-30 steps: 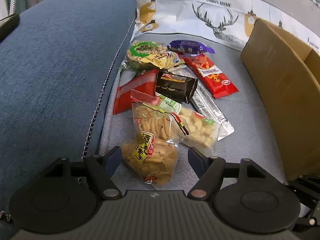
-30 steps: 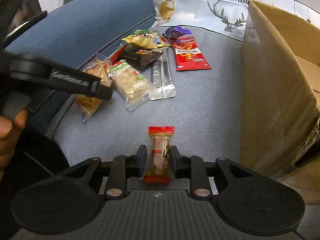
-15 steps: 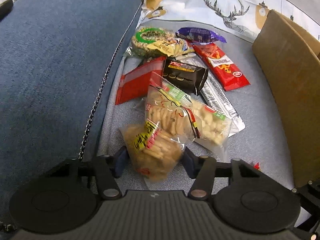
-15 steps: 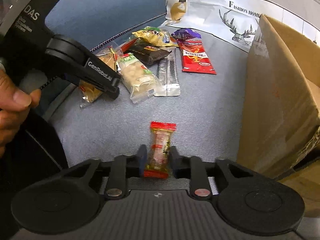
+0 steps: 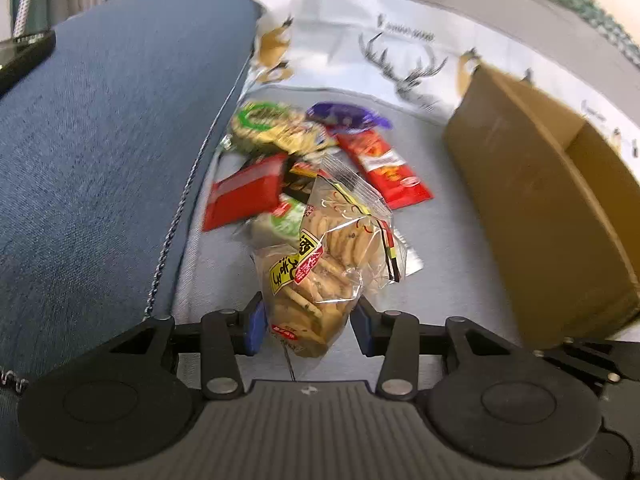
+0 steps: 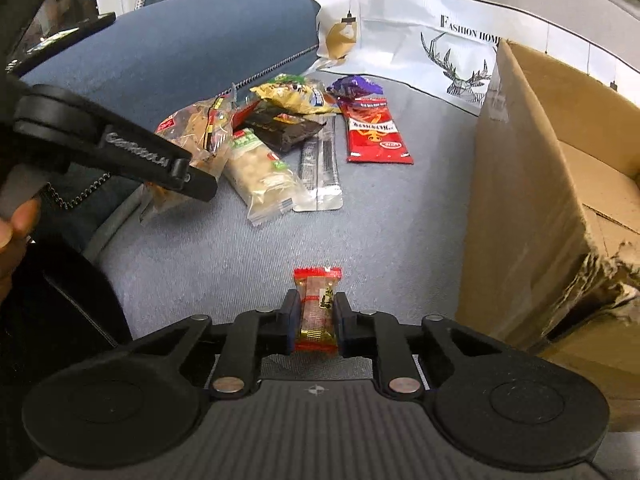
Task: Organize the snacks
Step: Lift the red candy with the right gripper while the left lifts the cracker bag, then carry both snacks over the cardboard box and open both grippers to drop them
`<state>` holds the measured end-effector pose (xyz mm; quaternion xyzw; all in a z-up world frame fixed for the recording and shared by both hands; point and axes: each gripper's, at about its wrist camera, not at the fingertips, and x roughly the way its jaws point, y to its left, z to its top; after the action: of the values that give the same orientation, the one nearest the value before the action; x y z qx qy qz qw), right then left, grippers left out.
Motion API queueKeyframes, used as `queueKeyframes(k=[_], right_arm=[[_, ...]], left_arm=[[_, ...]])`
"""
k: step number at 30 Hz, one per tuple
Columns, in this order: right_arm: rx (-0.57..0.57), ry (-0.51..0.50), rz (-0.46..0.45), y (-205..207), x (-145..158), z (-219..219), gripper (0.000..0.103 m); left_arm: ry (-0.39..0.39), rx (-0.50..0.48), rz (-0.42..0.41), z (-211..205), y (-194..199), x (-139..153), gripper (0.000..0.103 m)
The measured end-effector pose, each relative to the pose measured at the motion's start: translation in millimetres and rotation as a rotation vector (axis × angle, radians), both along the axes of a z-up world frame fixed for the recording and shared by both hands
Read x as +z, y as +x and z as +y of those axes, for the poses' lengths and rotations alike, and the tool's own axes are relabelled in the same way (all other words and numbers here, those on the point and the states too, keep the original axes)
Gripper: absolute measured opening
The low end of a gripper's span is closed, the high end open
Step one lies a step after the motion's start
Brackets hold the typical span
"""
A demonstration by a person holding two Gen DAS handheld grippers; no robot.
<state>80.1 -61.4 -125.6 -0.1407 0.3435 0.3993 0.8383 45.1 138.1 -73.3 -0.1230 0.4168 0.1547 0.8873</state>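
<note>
Left wrist view looks steeply down along the left gripper (image 5: 308, 322), whose blue-padded jaws have just been closing and now press both sides of a clear crinkly bag of pale biscuits (image 5: 320, 280) with a yellow and red label; the bag stands up from the pads, its top flaring toward the rest of the pile. Right wrist view shows the right gripper (image 6: 316, 320) angled down over the seat, its jaws having just narrowed to a slim gap, clamped on a small clear candy packet with red ends (image 6: 318, 308) that stands upright between them. From that view a hand (image 6: 14, 224) at the left edge grasps the left tool's handle. Beyond the biscuits lies the heap of snacks on the pale grey cushion (image 6: 392, 216): a clear pack of white puffs with a green label (image 6: 260, 168), a silver striped sachet (image 6: 320, 168), a flat red packet (image 6: 374, 132), a black wrapper (image 6: 284, 128), a purple wrapper (image 6: 356, 85) and a yellow-green bag (image 6: 292, 96). An open brown cardboard box (image 6: 528, 184) stands to the right, a blue fabric armrest (image 5: 100, 140) to the left.
</note>
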Motion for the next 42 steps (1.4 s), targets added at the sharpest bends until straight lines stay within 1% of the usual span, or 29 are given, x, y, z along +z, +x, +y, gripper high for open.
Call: queueKeyframes(k=[2, 5, 10, 15, 19, 23, 29, 34, 38, 42], right_arm=[[0.0, 0.009, -0.005, -0.9, 1.0, -0.4, 0.018], [-0.001, 0.022, -0.018, -2.3, 3.7, 0.0, 0.017], [-0.007, 0.051, -0.043, -3.6, 10.8, -3.5, 0.017], [-0.026, 0.094, -0.018, -3.3, 21.0, -11.2, 0.017], [-0.028, 0.14, -0.042, -6.4, 38.0, -18.7, 0.017], [-0.031, 0.209, -0.068, -5.6, 65.9, -31.8, 0.017], [-0.044, 0.317, -0.145, 6.4, 113.6, -74.2, 0.017], [-0.107, 0.379, -0.211, 36.3, 141.0, -116.5, 0.017], [-0.181, 0.405, -0.253, 63.5, 148.8, -146.9, 0.017], [-0.27, 0.428, -0.284, 83.5, 140.4, -171.5, 0.017]], left_arm=[[0.008, -0.018, -0.028, -4.6, -3.6, 3.9, 0.049], [0.017, -0.031, -0.049, -8.6, -4.9, 6.1, 0.049], [-0.002, -0.03, -0.074, -5.6, -9.8, 7.2, 0.049], [-0.012, -0.033, -0.106, -3.8, -14.9, 9.5, 0.049], [-0.015, -0.039, -0.121, -4.6, -20.3, 11.3, 0.048], [-0.019, -0.036, -0.136, -8.2, -27.2, 14.8, 0.049], [-0.012, -0.033, -0.148, -15.2, -33.8, 18.7, 0.049], [-0.02, -0.012, -0.164, -19.1, -41.2, 23.5, 0.049], [-0.02, 0.012, -0.157, -21.1, -43.7, 25.9, 0.048], [-0.008, 0.021, -0.149, -27.2, -44.8, 28.7, 0.049]])
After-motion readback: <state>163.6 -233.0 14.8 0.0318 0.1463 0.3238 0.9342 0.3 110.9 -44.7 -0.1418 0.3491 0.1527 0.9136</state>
